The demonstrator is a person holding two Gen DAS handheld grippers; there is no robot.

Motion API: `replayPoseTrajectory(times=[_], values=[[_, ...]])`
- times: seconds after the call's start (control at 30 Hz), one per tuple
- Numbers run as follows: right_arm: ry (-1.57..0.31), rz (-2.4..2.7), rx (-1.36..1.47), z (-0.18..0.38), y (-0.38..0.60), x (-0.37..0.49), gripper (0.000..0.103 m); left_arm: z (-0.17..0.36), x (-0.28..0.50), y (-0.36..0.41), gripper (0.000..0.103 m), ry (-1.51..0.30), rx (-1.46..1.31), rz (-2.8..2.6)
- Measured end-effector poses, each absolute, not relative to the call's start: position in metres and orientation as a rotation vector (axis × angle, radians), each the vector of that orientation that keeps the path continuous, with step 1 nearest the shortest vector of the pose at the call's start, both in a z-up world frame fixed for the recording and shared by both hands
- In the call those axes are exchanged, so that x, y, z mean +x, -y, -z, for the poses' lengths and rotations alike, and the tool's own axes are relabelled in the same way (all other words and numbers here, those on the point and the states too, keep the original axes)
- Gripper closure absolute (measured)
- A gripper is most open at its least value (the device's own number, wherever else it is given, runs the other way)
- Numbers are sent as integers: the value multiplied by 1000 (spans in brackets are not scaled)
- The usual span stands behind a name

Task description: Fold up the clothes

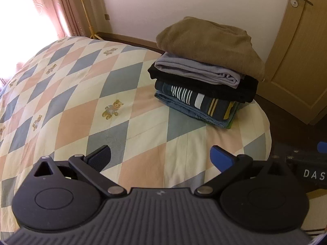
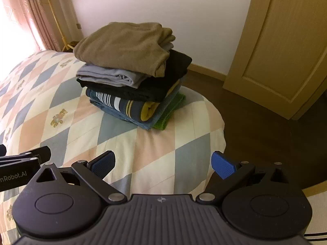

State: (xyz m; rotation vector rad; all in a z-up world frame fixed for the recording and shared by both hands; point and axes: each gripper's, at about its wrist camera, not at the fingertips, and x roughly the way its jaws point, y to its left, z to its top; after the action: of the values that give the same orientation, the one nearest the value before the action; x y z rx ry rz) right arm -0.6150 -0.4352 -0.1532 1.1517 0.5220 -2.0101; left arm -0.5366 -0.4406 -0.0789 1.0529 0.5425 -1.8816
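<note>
A stack of folded clothes sits near the far right corner of the bed; it also shows in the right wrist view. On top lies an olive-brown garment, then a grey one, a black one, a striped navy one, blue and green ones at the bottom. My left gripper is open and empty above the quilt, short of the stack. My right gripper is open and empty, beside the left one.
The bed has a diamond-patterned quilt with teddy bears. A wooden door stands at the right, dark floor past the bed's edge, curtains and a bright window at the left.
</note>
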Motion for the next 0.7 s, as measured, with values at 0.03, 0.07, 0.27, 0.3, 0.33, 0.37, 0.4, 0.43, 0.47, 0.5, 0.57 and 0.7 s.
replayPoseTrajectory(times=[0.03, 0.07, 0.27, 0.3, 0.33, 0.37, 0.4, 0.43, 0.47, 0.5, 0.57, 0.7], values=[[-526, 2010, 1155, 155, 436, -615, 0, 80, -537, 441, 1, -545, 1056, 1881], [-530, 2011, 1158, 157, 436, -615, 0, 82, -537, 442, 1, -547, 1058, 1881], [-530, 2007, 1170, 167, 438, -615, 0, 89, -538, 447, 1, -554, 1070, 1881], [-528, 2008, 1170, 168, 439, -615, 0, 90, -538, 448, 1, -555, 1071, 1881], [-526, 2009, 1172, 170, 439, -616, 0, 91, -538, 448, 1, -555, 1074, 1880], [-524, 2010, 1175, 171, 439, -616, 0, 92, -538, 449, 1, -555, 1076, 1879], [-522, 2011, 1178, 173, 439, -616, 0, 93, -538, 449, 1, -555, 1078, 1878], [-522, 2013, 1180, 173, 439, -616, 0, 93, -537, 449, 1, -555, 1079, 1878], [-522, 2014, 1182, 174, 439, -615, 0, 93, -538, 450, 1, -555, 1080, 1877], [-522, 2014, 1181, 174, 439, -615, 0, 94, -538, 450, 1, -554, 1081, 1877], [-521, 2015, 1178, 173, 438, -614, 0, 93, -538, 450, 1, -549, 1078, 1879], [-517, 2018, 1171, 172, 437, -613, 0, 90, -537, 449, 1, -538, 1067, 1887]])
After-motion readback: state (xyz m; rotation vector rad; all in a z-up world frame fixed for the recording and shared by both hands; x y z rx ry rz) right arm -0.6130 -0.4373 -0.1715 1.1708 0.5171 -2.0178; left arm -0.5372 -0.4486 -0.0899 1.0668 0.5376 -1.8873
